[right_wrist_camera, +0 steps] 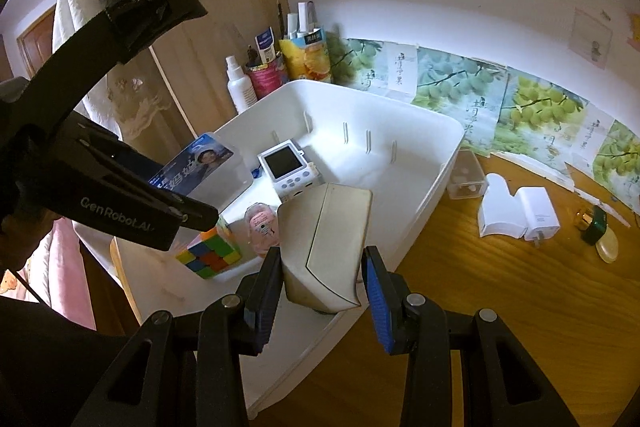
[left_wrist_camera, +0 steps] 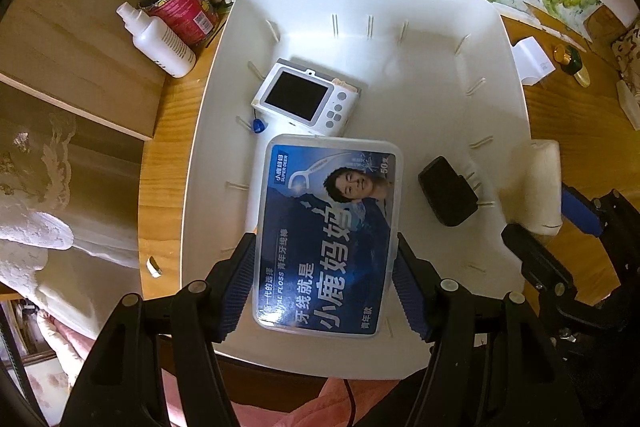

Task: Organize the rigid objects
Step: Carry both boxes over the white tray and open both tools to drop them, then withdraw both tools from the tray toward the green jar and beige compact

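L gripper (left_wrist_camera: 326,269) clamped on floss box (left_wrist_camera: 328,235), both pads on its long sides, box held flat over the white bin (left_wrist_camera: 504,39), label up. In the R cam the same box (right_wrist_camera: 200,163) sits tilted above the bin's left wall. R gripper (right_wrist_camera: 320,267) holds a beige plastic case (right_wrist_camera: 326,251) between its fingers; left pad touching, right pad right at the edge, can't tell if fully in contact. Case is over the bin's near corner.

In bin: white handheld device w/ dark screen (left_wrist_camera: 308,97) near the middle-back, small blue tag (left_wrist_camera: 259,125) just beside it, black plug adapter (left_wrist_camera: 450,191) on the right side. R cam also shows a colour cube (right_wrist_camera: 210,255) and a pink item (right_wrist_camera: 262,227) near the front-left corner.

Outside bin on wood desk (right_wrist_camera: 500,307): white charger (right_wrist_camera: 538,213), open white box (right_wrist_camera: 500,211), small clear box (right_wrist_camera: 466,179) touching bin wall, spray bottle (left_wrist_camera: 160,39) and pen cup (left_wrist_camera: 184,7) back-left.
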`<state>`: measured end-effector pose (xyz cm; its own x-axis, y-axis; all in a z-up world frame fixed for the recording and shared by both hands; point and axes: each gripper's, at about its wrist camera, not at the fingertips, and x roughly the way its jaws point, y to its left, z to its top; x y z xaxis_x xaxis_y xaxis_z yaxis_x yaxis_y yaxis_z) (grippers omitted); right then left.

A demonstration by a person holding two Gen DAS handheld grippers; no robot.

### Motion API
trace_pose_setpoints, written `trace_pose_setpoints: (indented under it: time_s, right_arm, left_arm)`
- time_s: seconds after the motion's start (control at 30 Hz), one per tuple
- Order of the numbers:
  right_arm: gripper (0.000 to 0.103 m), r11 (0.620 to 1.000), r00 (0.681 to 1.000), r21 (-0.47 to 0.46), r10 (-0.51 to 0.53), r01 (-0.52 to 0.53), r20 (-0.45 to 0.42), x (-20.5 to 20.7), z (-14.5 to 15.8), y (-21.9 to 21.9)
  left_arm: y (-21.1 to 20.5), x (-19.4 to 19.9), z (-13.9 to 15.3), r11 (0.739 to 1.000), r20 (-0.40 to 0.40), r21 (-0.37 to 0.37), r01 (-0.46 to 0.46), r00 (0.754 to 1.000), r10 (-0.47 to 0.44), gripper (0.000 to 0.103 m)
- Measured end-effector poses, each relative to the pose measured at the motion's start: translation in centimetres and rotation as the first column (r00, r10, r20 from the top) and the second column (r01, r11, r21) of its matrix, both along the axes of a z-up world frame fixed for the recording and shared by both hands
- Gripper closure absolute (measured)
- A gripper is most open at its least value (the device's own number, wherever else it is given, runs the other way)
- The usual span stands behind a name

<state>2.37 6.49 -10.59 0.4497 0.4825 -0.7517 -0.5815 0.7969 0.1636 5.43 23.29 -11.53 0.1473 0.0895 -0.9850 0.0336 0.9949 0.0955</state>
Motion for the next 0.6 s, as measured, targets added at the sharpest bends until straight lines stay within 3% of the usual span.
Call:
trace_pose_setpoints:
  time_s: [0.03,0.1,0.13,0.27,0.43,0.6]
  right_arm:
    - [0.062,1.000,1.000,-0.008,0.000,0.000,-0.003,0.0,-0.1,0.1]
    - [0.049,1.000,1.000,-0.018,-0.007,0.007,0.000,-0.1,-0.2,0.2]
    - [0.042,1.000,1.000,-0.015,-0.009,0.009,0.004,-0.1,-0.2,0.1]
    - [0.032,1.000,0.999,-0.005,-0.029,0.029,0.019,-0.3,0.1,-0.3]
    - [0.032,0.999,0.998,-0.002,-0.052,0.052,0.024,-0.5,0.1,-1.0]
    - [0.032,0.998,0.997,-0.007,-0.063,0.063,0.039,-0.6,0.6,-2.3]
  left_arm:
    - [0.0,-0.1,0.0,1.000,0.004,0.002,-0.001,1.000,0.001,0.031]
    - [0.1,-0.2,0.1,1.000,0.022,0.005,-0.009,1.000,0.009,0.022]
    - [0.1,-0.2,0.3,1.000,0.038,0.000,-0.013,0.999,0.013,0.021]
    - [0.0,-0.3,1.0,1.000,0.094,-0.023,-0.018,0.995,0.020,0.021]
    - [-0.6,-0.3,2.6,0.999,0.203,-0.039,-0.018,0.979,0.026,0.021]
    - [-1.4,-0.3,4.8,0.996,0.314,-0.086,-0.030,0.948,0.056,0.021]
